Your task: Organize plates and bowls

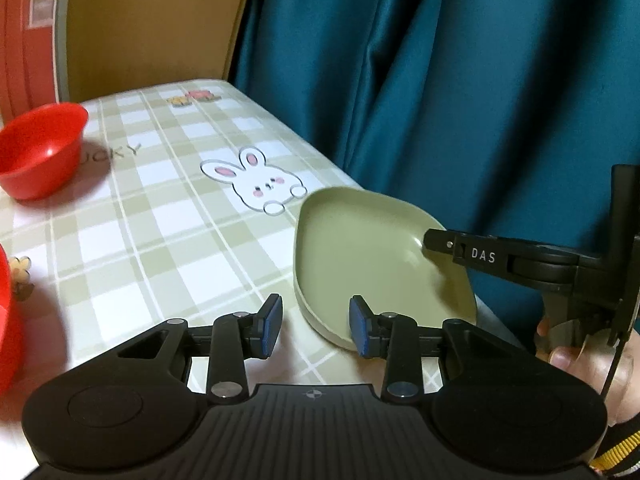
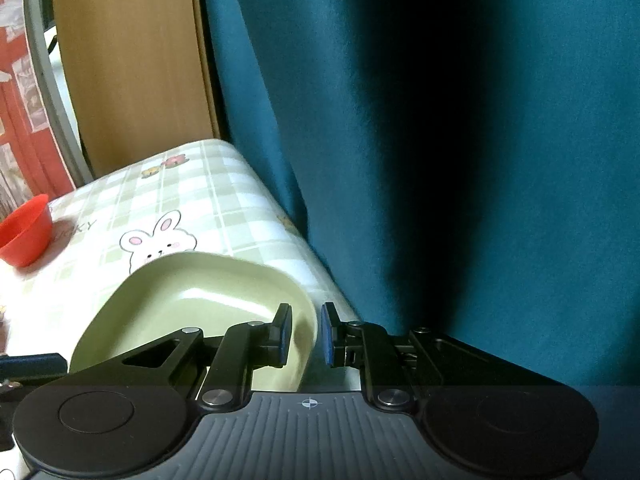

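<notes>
Straddling rim of green plate (image 2: 192, 300) with right gripper (image 2: 305, 334), jaws spread, not yet pinching; plate sits at table (image 1: 168, 216) right edge, so we approach from outside. Left gripper (image 1: 316, 326) spread, empty, hovers just beside plate. Red bowl (image 1: 40, 150) waits at far left.

The checked, rabbit-printed tablecloth (image 1: 160, 216) lies bare across the table's middle, giving open passage between the small red plastic bowl (image 1: 42, 150) near the left edge and the shallow green plastic plate (image 1: 372, 256) at the right edge. A teal curtain (image 1: 460, 80) hangs just beside the right edge, closing that side. A wooden board (image 1: 152, 20) blocks the far edge. Another red rim (image 1: 6, 312) crowds the near left.
</notes>
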Available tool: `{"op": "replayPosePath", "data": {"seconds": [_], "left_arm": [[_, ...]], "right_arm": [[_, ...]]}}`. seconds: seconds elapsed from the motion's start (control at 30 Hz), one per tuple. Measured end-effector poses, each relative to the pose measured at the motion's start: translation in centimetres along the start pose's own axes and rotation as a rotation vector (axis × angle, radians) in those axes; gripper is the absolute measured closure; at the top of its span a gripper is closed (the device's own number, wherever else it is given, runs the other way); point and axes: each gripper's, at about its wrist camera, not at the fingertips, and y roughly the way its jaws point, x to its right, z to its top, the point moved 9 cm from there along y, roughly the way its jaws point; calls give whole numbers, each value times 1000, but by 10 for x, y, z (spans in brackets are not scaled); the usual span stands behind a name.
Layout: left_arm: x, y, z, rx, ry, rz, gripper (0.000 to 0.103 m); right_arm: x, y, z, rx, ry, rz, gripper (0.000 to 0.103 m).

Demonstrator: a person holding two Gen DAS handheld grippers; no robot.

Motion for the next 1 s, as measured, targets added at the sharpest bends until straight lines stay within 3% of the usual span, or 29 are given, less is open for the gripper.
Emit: {"op": "replayPosePath", "data": {"seconds": [0.13,0.43,0.73,1.0], "left_arm": [[-2,2,-2,-11,-12,-14,78],[-18,-23,-3,9,-6,50,81],[-53,-97,11,104,-30,121,80],[-107,-174,30,187,-86,202,80]], "right_arm": [[-1,-3,-3,-4,17,10,94],[-28,-19,-2,-3,39,90,94],[-91,-50,20,30,25,228,94],[-182,-79,42,64,-21,368,94]]}}
